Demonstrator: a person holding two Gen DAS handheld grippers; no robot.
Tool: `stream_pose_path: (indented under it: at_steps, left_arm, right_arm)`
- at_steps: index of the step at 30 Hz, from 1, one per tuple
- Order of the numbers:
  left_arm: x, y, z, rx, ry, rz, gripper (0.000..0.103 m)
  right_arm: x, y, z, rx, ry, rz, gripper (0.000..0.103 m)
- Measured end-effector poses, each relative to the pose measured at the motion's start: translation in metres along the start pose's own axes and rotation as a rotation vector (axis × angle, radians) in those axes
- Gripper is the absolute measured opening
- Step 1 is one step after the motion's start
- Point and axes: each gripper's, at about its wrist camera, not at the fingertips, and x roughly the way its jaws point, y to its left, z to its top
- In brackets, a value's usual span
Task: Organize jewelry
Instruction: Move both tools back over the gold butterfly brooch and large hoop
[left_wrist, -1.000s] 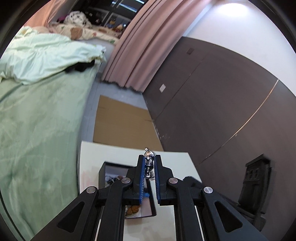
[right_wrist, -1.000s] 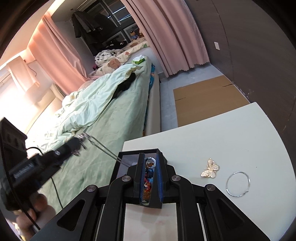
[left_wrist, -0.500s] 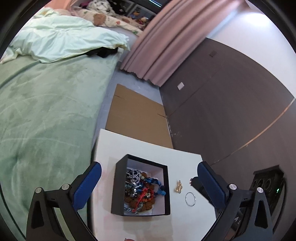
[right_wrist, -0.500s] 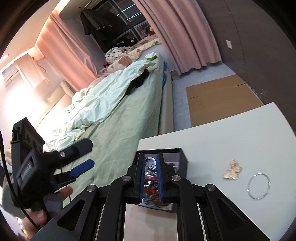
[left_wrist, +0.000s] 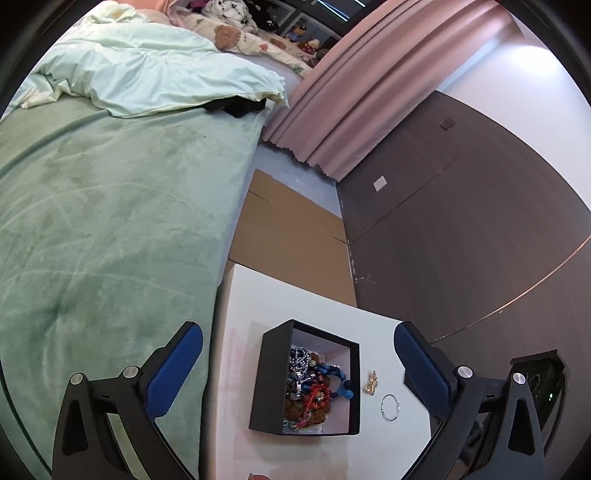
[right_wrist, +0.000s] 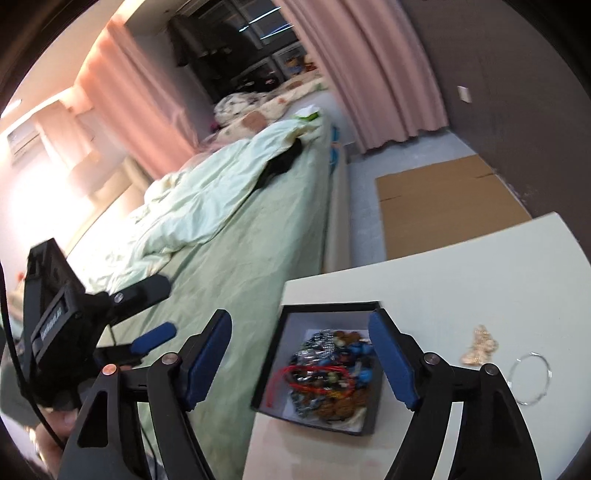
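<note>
No legible brand, label or writing: the white lettering on the left gripper body in the right wrist view is too blurred to read.

Bed: green blanket, beside the counter's left edge. Pale duvet bunched at its far end.

Cardboard: flat on the floor beyond the counter's far edge.

Counter: white top, carries all task items.

Left gripper: held above the counter, tilted down at the box; jaws spread wide, nothing between them. In the right wrist view it sits left of the counter, over the bed, gripped in a hand.

Right gripper: angled down over the box; jaws wide apart, empty.

Box: black, lidless, white inside, near the counter's left edge. Contains a tangled jewelry pile: red, blue, silver and brown beads.

Hoop: thin silver ring on the counter, right of the box.

Brooch: gold, butterfly-shaped, between box and hoop, touching neither.
</note>
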Motion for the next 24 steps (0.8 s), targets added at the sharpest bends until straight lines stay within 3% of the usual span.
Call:
stream_pose_path:
  at_steps: [8, 14, 24]
  left_arm:
    - [0.003, -0.014, -0.008, 0.049, 0.015, 0.007, 0.103]
    - [0.012, -0.037, -0.023, 0.129, 0.039, 0.005, 0.103]
    - [0.024, -0.081, -0.052, 0.272, 0.047, 0.007, 0.103]
  right_arm:
    - [-0.030, -0.029, 0.005, 0.083, -0.020, -0.018, 0.077]
    - [-0.057, -0.058, 0.004, 0.124, -0.022, -0.104, 0.077]
    - [-0.078, -0.113, -0.006, 0.221, 0.052, -0.226, 0.077]
